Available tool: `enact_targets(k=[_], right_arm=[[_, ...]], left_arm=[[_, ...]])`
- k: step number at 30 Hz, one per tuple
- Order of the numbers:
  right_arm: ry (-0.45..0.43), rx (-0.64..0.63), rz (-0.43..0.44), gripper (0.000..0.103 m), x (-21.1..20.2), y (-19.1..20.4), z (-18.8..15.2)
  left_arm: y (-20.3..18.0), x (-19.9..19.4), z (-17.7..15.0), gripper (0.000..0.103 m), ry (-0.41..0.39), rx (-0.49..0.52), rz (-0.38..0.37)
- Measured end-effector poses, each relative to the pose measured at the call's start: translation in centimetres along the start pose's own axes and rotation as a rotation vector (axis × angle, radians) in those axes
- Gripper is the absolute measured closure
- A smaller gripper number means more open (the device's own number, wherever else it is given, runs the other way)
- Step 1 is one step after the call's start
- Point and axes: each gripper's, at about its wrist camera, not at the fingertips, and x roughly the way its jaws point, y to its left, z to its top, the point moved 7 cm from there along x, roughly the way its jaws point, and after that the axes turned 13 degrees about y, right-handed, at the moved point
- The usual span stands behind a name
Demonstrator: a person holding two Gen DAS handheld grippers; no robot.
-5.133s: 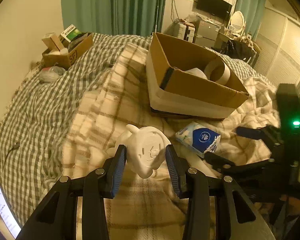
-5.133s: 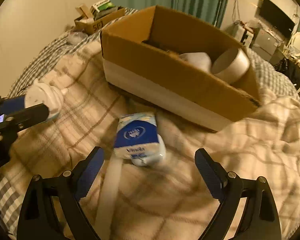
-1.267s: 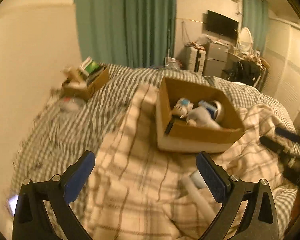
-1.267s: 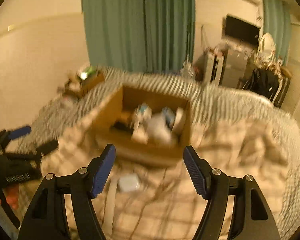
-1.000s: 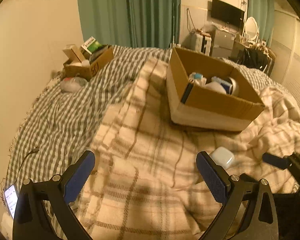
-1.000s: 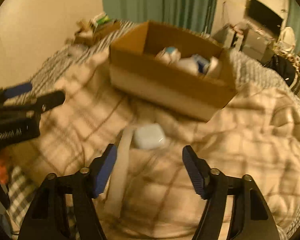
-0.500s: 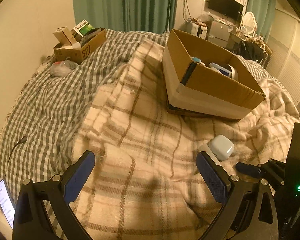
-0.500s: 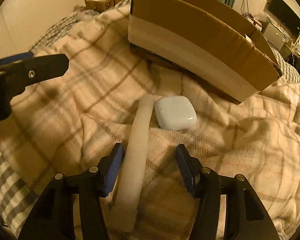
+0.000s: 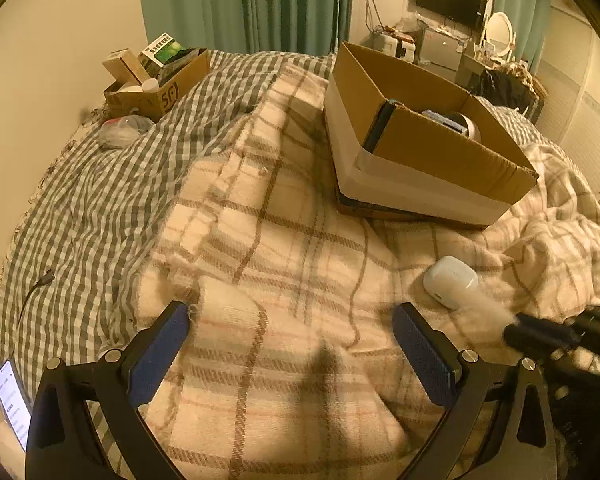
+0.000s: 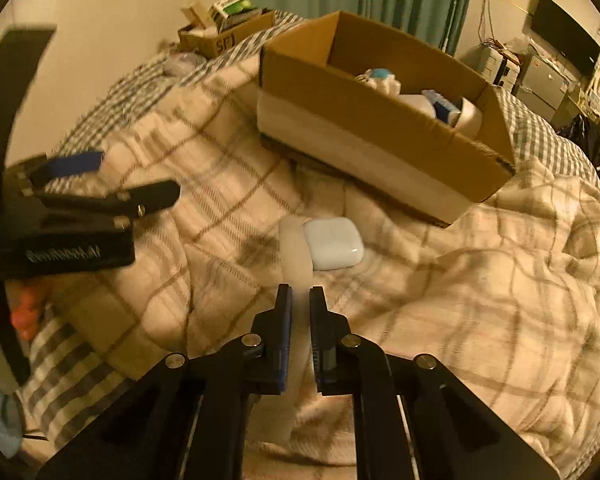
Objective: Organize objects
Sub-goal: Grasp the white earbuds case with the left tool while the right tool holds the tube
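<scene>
A long white tube [image 10: 296, 256] lies on the plaid blanket, and my right gripper [image 10: 300, 300] is shut on its near end. A white rounded case [image 10: 333, 243] lies right beside the tube's far end; it also shows in the left wrist view [image 9: 452, 282]. The open cardboard box [image 10: 380, 128] behind them holds several items. My left gripper [image 9: 292, 344] is open and empty above the blanket, left of the case. The right gripper [image 9: 540, 334] shows blurred at the right edge of the left wrist view.
A small cardboard box [image 9: 156, 80] with cartons stands at the far left of the bed, a clear bag [image 9: 120, 132] next to it. A phone [image 9: 12, 400] and a cable [image 9: 40, 284] lie at the left edge. Furniture and a TV stand behind.
My right gripper has closed from open onto the white tube's near end. My left gripper has stayed open and moved slightly lower and closer to the blanket.
</scene>
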Motion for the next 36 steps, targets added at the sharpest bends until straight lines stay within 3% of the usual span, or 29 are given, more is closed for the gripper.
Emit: enact_targets(k=[6, 11, 17, 24, 29, 31, 33, 36], right_arm=[[-0.065, 0.05, -0.035, 0.095, -2.4, -2.4, 1.7], [-0.101, 0.123, -0.095, 0.095, -4.5, -6.6, 2.7], [-0.097, 0.204, -0.108, 0.095, -4.1, -10.5, 2.4], [-0.073, 0.24, -0.076, 0.095, -2.3, -11.9, 2.1], [-0.062, 0.25, -0.045, 0.095, -1.4, -12.0, 2.0], [-0.062, 0.251, -0.038, 0.095, -1.3, -11.9, 2.0], [-0.065, 0.251, -0.034, 0.095, -1.4, -11.8, 1.9], [-0.075, 0.252, -0.039, 0.095, -1.8, -11.9, 1.9]], left_arm=[[-1.3, -0.2, 0.2, 0.0, -0.006, 0.049, 0.001], [-4.5, 0.5, 1.0, 0.0, 0.005, 0.098, -0.019], [-8.8, 2.7, 2.0, 0.001, 0.042, 0.128, -0.06], [-13.1, 6.2, 1.9, 0.017, 0.144, 0.181, -0.077], [-14.1, 7.0, 2.0, 0.017, 0.161, 0.185, -0.083], [-14.2, 7.5, 2.3, 0.026, 0.159, 0.184, -0.087], [-14.3, 8.4, 2.0, 0.043, 0.192, 0.178, -0.12], [-14.5, 8.0, 1.7, 0.043, 0.187, 0.193, -0.116]])
